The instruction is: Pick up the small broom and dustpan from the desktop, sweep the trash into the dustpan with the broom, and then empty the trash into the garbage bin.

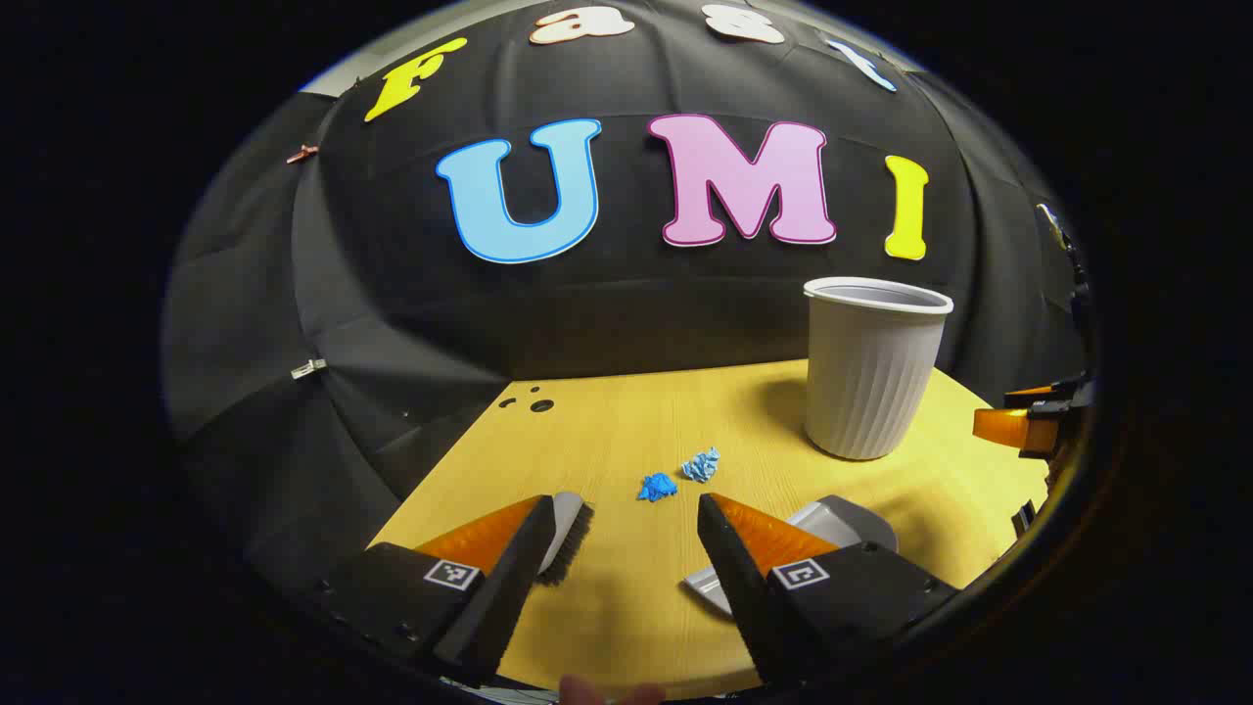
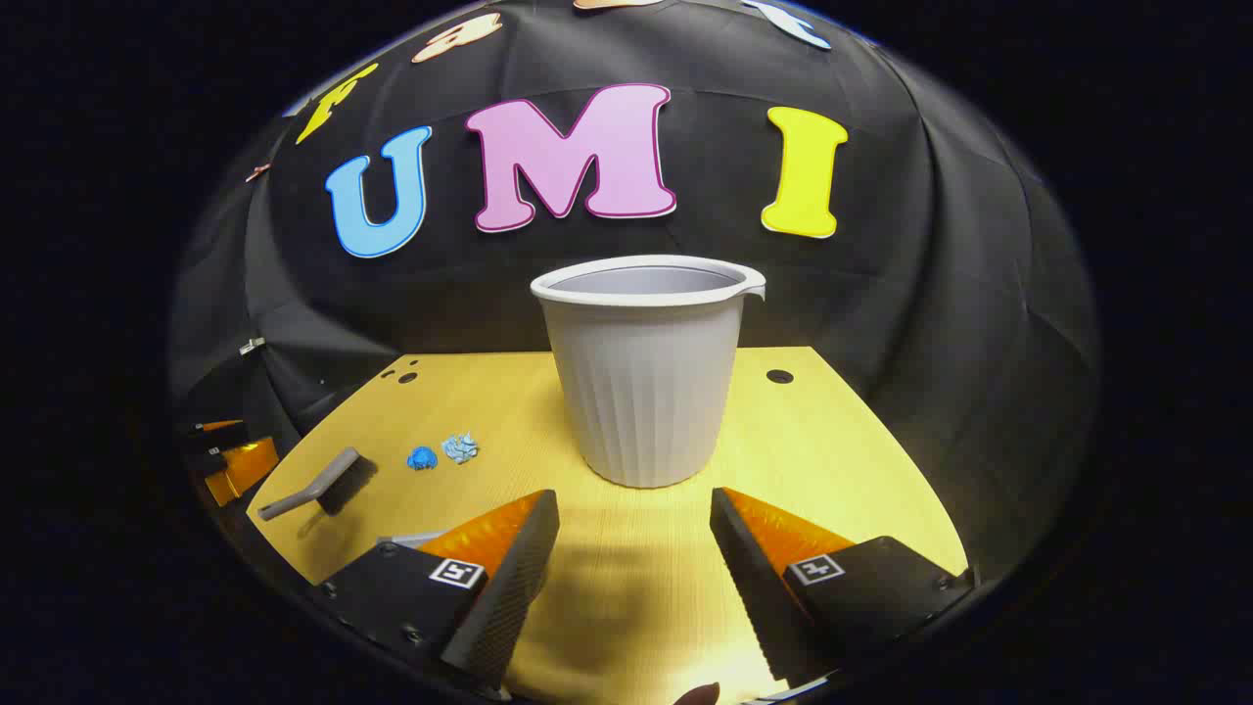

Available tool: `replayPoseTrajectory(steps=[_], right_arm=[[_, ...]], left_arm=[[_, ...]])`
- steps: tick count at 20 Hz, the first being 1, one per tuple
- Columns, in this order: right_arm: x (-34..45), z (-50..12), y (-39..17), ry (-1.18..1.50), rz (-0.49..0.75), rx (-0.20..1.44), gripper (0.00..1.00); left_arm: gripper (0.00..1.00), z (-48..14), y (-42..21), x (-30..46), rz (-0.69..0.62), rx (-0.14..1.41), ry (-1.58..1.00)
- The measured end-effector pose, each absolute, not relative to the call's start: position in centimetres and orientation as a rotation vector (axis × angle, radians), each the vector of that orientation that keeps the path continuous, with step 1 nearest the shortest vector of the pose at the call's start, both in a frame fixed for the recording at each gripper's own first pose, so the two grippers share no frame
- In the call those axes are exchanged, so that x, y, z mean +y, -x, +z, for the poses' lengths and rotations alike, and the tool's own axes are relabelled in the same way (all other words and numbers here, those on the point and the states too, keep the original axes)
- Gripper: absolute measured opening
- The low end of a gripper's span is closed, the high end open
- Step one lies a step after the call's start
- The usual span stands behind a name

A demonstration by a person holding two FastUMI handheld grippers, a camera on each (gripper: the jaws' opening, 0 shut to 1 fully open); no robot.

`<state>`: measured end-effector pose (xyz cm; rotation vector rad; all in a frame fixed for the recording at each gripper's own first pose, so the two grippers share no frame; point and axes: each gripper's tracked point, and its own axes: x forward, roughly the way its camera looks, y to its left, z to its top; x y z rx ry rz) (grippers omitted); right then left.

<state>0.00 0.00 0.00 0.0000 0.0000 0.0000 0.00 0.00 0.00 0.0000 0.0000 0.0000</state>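
Broom (image 2: 318, 485) lies flat on the table (image 2: 832, 441), handle toward the near left edge, bristle head toward two blue paper scraps (image 2: 442, 452) just beyond. Dustpan (image 1: 832, 524) rests beside it, partly behind the left gripper (image 1: 622, 548). Ribbed grey bin (image 2: 648, 382) stands upright, well apart. Left gripper and right gripper (image 2: 634, 548) both spread wide, empty.

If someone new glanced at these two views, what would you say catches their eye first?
Probably the tall ribbed garbage bin, upright at the middle of the yellow desktop. Next, two small blue scraps of trash lying side by side left of the bin. The small broom and the dustpan lie untouched, with both tongs open above the desk.
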Motion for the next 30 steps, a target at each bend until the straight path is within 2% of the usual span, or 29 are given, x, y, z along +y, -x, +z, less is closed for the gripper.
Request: replayPoseTrajectory(steps=[9,18,20,25,30], right_arm=[[4.5,0.7,2.8,0.062,-0.037,-0.004,0.98],[6.9,0.3,4.6,0.109,-0.015,0.004,0.97],[7.8,-1.2,5.2,0.151,0.03,0.087,0.97],[9.8,-7.6,6.3,0.235,0.169,0.424,0.97],[10.9,-15.1,5.6,0.298,0.209,0.753,0.98]], left_arm=[[0.93,-0.2,-1.0,2.9,-0.083,-0.006,-0.016],[0.93,-1.0,-0.7,4.6,-0.116,0.013,-0.032],[0.93,-1.1,-0.7,5.1,-0.12,0.021,-0.037],[0.93,-2.1,-0.4,6.5,-0.119,0.027,-0.035],[0.93,-2.8,-0.3,7.6,-0.118,0.027,-0.03]])
